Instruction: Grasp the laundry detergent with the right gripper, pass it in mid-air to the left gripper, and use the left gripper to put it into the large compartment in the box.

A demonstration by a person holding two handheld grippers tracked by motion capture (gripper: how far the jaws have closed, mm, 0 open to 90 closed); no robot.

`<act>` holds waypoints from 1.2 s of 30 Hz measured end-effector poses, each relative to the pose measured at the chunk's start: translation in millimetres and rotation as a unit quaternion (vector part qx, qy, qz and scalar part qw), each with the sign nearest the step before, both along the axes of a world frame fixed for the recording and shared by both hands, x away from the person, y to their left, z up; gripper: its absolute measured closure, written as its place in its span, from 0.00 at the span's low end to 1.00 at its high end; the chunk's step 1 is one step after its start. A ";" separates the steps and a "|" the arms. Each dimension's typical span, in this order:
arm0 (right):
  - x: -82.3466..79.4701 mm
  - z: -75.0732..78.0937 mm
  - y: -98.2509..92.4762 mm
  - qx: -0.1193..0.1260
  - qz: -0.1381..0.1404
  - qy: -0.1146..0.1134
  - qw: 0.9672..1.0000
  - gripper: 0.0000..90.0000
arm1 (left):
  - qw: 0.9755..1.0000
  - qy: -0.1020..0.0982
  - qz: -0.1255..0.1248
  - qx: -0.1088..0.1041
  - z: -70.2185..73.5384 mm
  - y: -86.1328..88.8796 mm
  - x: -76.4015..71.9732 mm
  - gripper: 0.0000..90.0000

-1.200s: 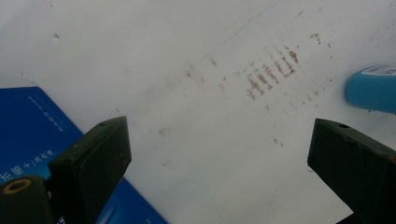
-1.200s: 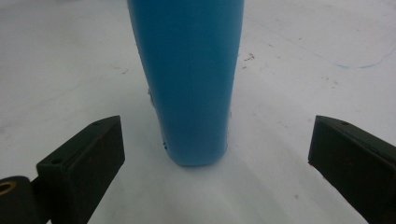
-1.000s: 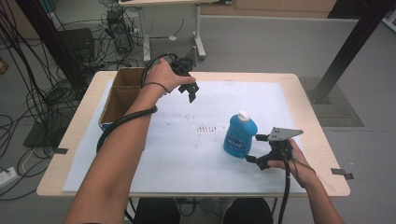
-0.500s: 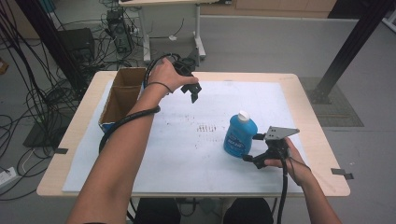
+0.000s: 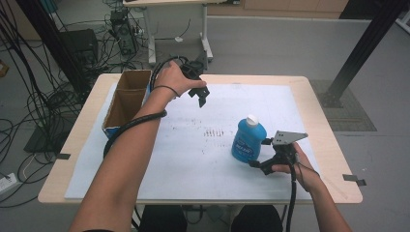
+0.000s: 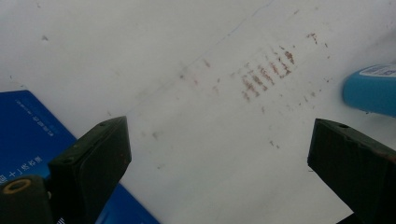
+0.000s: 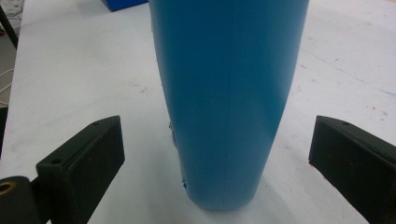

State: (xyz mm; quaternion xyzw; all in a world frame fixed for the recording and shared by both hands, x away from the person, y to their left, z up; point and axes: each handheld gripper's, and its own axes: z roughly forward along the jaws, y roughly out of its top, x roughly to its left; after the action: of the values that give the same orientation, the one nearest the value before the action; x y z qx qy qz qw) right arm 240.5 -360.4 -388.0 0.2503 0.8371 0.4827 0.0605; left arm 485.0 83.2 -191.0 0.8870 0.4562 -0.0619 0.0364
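Observation:
A blue bottle (image 5: 248,140) with a white cap stands upright on the white sheet (image 5: 193,159), right of centre. My right gripper (image 5: 258,153) is open just right of it. In the right gripper view its jaws stand wide on either side of the bottle (image 7: 229,93), not touching it. My left gripper (image 5: 200,99) hangs open above the far middle of the sheet and holds nothing. The left gripper view looks down between wide jaws at red smudges (image 6: 266,74), with the bottle (image 6: 371,88) at the right edge.
An open cardboard box (image 5: 126,99) with a blue outer side (image 6: 28,135) sits at the table's far left. Red smudges (image 5: 212,132) mark the sheet's centre. A black post stands off the far right corner, and cables lie on the floor at left.

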 end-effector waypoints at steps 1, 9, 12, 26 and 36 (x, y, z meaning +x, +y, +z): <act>-0.2 -0.1 0.1 0.000 0.000 0.000 1.000 0.04 | 1.000 -0.001 0.002 -0.001 -0.1 -0.5 -0.6 0.07; -1.9 -0.5 -0.5 0.001 -0.002 0.000 1.000 0.04 | 1.000 0.002 -0.004 0.003 -1.5 -5.1 -0.1 0.07; -2.3 0.1 -0.7 0.000 -0.003 -0.001 1.000 0.04 | 1.000 0.002 -0.004 0.001 -1.8 -5.4 0.0 0.07; -1.5 0.8 -0.3 -0.004 -0.005 0.002 1.000 0.04 | 1.000 0.002 -0.007 0.002 -5.4 -5.3 1.6 0.07; -1.3 0.7 1.6 -0.005 -0.006 0.002 1.000 0.04 | 1.000 0.001 -0.007 0.002 -2.6 -3.1 1.6 0.07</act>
State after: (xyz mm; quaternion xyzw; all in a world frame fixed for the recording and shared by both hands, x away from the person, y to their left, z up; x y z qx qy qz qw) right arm 239.2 -358.8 -387.3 0.2557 0.8379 0.4781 0.0631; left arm 486.6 80.1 -193.6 0.8901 0.4502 -0.0627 0.0339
